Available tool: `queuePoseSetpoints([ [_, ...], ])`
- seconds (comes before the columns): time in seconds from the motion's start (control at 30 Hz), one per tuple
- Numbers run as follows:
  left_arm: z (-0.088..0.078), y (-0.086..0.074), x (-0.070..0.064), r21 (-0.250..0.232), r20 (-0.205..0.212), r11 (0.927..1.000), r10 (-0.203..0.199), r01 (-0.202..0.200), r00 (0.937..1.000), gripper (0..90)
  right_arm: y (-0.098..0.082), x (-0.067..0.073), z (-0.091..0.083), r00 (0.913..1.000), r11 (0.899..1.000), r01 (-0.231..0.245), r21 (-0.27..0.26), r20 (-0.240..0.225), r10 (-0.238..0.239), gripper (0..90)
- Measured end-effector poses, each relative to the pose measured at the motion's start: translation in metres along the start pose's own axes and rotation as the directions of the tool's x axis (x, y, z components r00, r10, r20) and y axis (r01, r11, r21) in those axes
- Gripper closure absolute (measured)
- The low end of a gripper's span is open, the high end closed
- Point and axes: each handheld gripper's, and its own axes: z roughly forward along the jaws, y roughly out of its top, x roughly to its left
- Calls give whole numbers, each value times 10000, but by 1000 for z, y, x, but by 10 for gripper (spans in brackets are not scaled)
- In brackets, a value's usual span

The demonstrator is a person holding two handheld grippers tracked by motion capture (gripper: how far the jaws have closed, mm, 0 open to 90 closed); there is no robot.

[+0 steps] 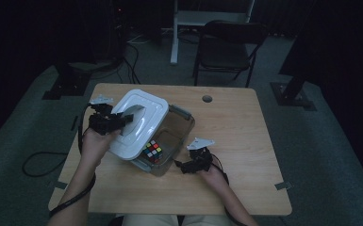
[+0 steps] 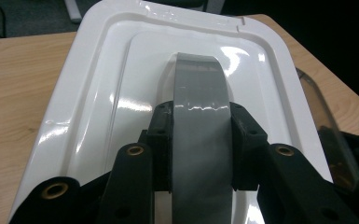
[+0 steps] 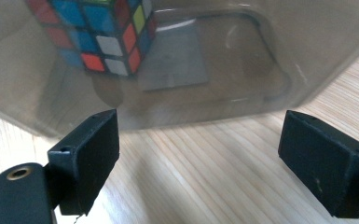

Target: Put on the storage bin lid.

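L gripper (image 2: 200, 140) clamped on lid (image 1: 139, 125) handle (R gripper (image 3: 205, 154) agape by box (image 1: 177, 136))

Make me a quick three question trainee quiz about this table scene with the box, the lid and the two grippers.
1. True or false: the left gripper is clamped on the grey handle of the white lid.
2. What lies inside the clear box? A) a mug B) a colour puzzle cube C) a spoon
3. Fill in: the right gripper stands ____ in front of the box wall, on the wooden table.

Key:
1. True
2. B, the cube
3. open
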Motion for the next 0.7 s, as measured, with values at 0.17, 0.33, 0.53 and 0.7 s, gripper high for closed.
queuePoseSetpoints([
  [0.17,7,3,-8,196,313,9995,250,-256,9992,678,6,5,11,9998,9999,104,43,-197,-104,120],
  [0.33,10,4,-13,276,503,9988,389,-404,9980,678,9,8,20,9994,9995,286,140,-177,-283,117],
  [0.53,17,4,-22,428,638,9967,668,-696,9957,678,5,11,14,9997,9997,241,101,-96,-240,118],
  [0.7,25,6,-31,564,777,9943,855,-900,9933,678,4,9,5,9998,9997,208,-100,-64,-208,118],
])
